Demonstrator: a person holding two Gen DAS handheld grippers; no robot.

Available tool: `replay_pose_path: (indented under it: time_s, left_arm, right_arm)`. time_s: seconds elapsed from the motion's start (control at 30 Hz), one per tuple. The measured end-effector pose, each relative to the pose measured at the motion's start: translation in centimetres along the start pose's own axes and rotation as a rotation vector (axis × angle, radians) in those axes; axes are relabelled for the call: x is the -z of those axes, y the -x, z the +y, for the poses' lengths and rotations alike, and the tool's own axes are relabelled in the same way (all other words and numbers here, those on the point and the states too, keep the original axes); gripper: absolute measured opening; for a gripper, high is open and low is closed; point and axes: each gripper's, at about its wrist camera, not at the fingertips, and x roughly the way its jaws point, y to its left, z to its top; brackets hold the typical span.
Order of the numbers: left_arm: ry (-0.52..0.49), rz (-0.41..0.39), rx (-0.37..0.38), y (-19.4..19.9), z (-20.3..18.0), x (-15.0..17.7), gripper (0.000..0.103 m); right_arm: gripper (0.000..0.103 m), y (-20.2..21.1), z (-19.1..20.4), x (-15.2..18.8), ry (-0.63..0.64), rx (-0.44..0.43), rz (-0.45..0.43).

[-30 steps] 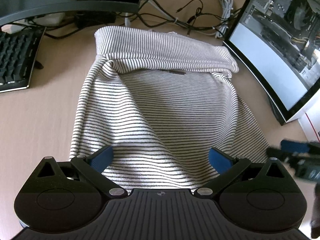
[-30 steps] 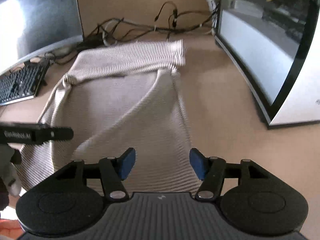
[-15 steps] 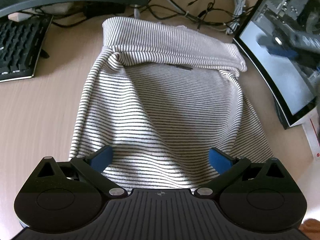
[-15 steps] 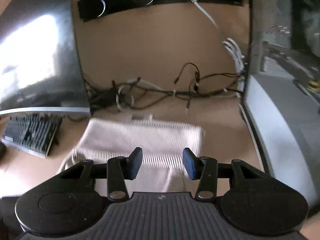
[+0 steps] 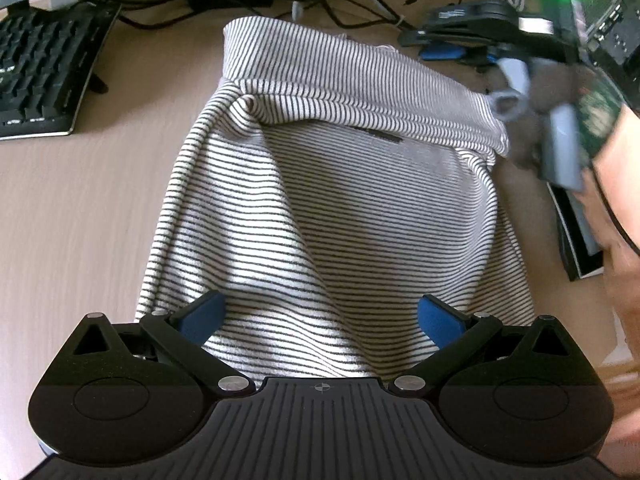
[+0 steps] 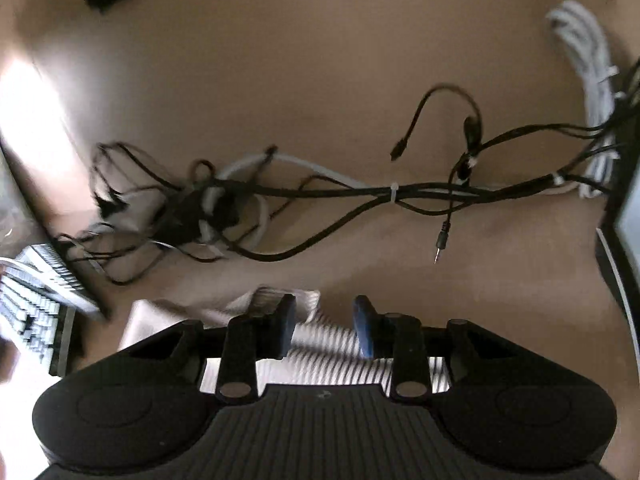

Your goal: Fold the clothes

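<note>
Garment: a white knit top with thin dark stripes (image 5: 332,208) lies spread on the pale wooden worktop (image 5: 80,208), its far end folded back over itself into a thick band.
Landmark: every place below is given from that striped top.
Left gripper: the left gripper (image 5: 320,318) hangs over the top's near hem, its blue pads wide apart, with cloth beneath them and nothing pinched.
Right gripper: the right gripper (image 6: 325,330) is at the far right corner of the folded band; its jaws are closing, with striped cloth in the gap, and the blur hides whether the pads press on it yet. In the left wrist view it shows as a black, blurred shape (image 5: 480,36) above that corner.
Hand: a person's hand (image 5: 616,216), blurred, is to the right of the top.
Keyboard: a black keyboard (image 5: 44,76) sits to the left of the top's far end.
Cables: a tangle of black and white cables (image 6: 320,192) lies beyond the far fold.
</note>
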Motion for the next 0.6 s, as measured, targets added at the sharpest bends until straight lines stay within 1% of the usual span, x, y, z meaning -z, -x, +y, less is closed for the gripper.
replay_pose_path:
  time_s: [0.03, 0.1, 0.17, 0.27, 0.33, 0.37, 0.4, 0.43, 0.5, 0.6]
  left_arm:
    - [-0.005, 0.002, -0.008, 0.0, -0.1, 0.0, 0.103]
    - [-0.008, 0.003, -0.019, -0.1, -0.4, 0.0, 0.103]
    - [-0.005, 0.001, -0.024, -0.1, -0.5, -0.1, 0.103]
    - [0.014, 0.004, -0.024, -0.1, -0.3, -0.5, 0.103]
    - [0.030, 0.012, -0.022, -0.1, -0.3, -1.0, 0.103]
    - [0.037, 0.016, -0.021, -0.1, -0.3, -1.2, 0.103]
    - [0.043, 0.016, -0.021, 0.0, -0.2, -1.5, 0.103]
    - [0.045, 0.008, -0.022, 0.0, -0.2, -1.9, 0.103]
    - [0.048, -0.008, -0.029, 0.3, -0.3, -2.4, 0.103]
    - [0.063, -0.020, -0.038, 0.5, 0.1, -2.9, 0.103]
  right_arm:
    - [0.033, -0.9, -0.3, -0.1, -0.004, 0.002, 0.010]
    - [0.037, -2.4, -0.7, -0.3, -0.012, -0.003, 0.030]
    - [0.037, -3.3, -0.7, 0.0, -0.010, -0.026, 0.054]
    - [0.038, -4.1, -0.1, 0.9, 0.034, -0.041, 0.066]
    - [0.032, -4.1, 0.4, 1.3, 0.069, -0.033, 0.063]
    - [0.026, -4.0, 0.6, 1.4, 0.072, -0.034, 0.062]
    - [0.017, -3.8, 0.5, 1.4, 0.066, -0.041, 0.057]
    - [0.014, -3.5, 0.5, 1.4, 0.058, -0.048, 0.050]
    - [0.011, -2.4, 0.7, 1.5, 0.041, -0.066, 0.033]
    - [0.010, 0.1, 1.4, 1.9, 0.022, -0.120, 0.007]
